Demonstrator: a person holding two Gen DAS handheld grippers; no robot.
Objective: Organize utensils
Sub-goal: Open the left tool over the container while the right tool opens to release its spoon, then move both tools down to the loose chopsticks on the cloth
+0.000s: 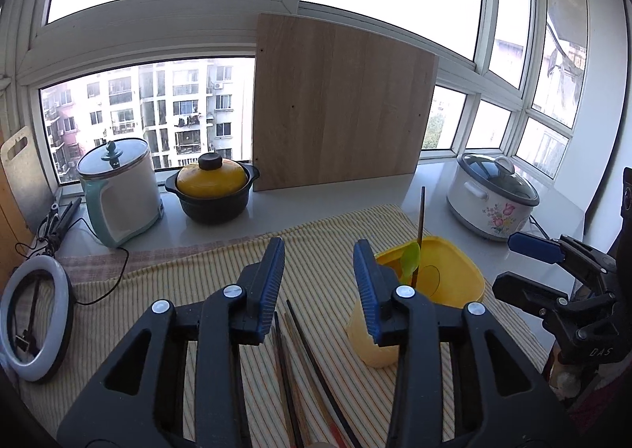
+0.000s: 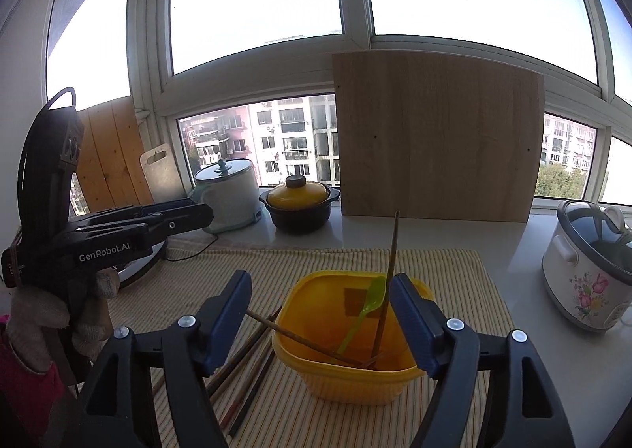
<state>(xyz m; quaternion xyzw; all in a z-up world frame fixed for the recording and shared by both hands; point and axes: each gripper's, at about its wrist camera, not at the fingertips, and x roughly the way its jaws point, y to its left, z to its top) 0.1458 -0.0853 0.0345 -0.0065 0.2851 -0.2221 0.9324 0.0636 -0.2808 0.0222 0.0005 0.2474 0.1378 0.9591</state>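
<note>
A yellow tub stands on the striped mat. It holds a green spoon and two brown chopsticks, one upright, one leaning over the left rim. Several more chopsticks lie on the mat left of the tub. My right gripper is open and empty, its jaws either side of the tub. My left gripper is open and empty above the loose chopsticks, with the tub to its right. The right gripper shows in the left wrist view, the left gripper in the right wrist view.
Along the windowsill stand a mint rice cooker, a black pot with a yellow lid, a leaning wooden board and a flowered slow cooker. A ring light with its cable lies at the left. A cutting board leans at the back left.
</note>
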